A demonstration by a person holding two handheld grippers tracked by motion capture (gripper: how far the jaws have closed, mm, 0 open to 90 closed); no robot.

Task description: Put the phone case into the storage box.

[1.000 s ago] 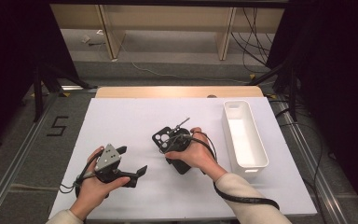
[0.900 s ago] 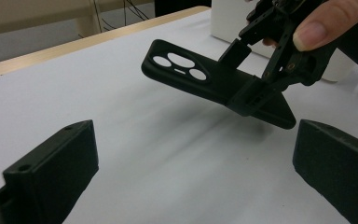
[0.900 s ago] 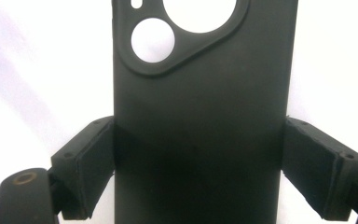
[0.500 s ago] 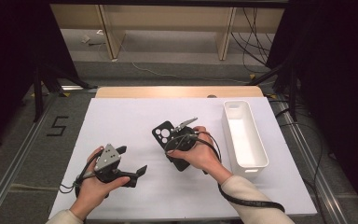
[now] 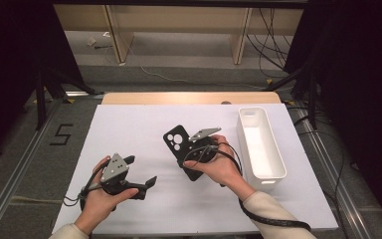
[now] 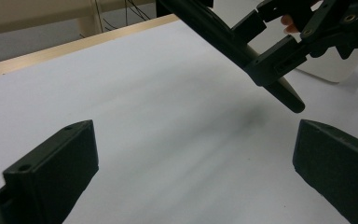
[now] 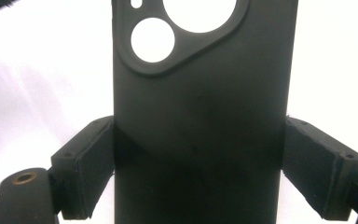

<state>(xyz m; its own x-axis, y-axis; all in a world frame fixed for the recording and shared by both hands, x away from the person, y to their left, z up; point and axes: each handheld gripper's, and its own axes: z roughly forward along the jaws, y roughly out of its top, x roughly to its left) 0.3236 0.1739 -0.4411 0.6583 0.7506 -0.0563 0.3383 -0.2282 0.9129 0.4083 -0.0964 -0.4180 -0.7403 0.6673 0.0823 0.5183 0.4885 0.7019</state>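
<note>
My right gripper (image 5: 191, 149) is clamped on a black phone case (image 5: 178, 143), its pads pressing both long edges. I hold the case tilted above the white table (image 5: 139, 124), left of the white tray (image 5: 271, 172) and apart from it. My left gripper (image 5: 142, 172) rests low over the table near its front, jaws wide apart with nothing between them.

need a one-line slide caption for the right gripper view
Right gripper clamps a black phone case across its width, camera cutouts at the top, above the white table.
</note>
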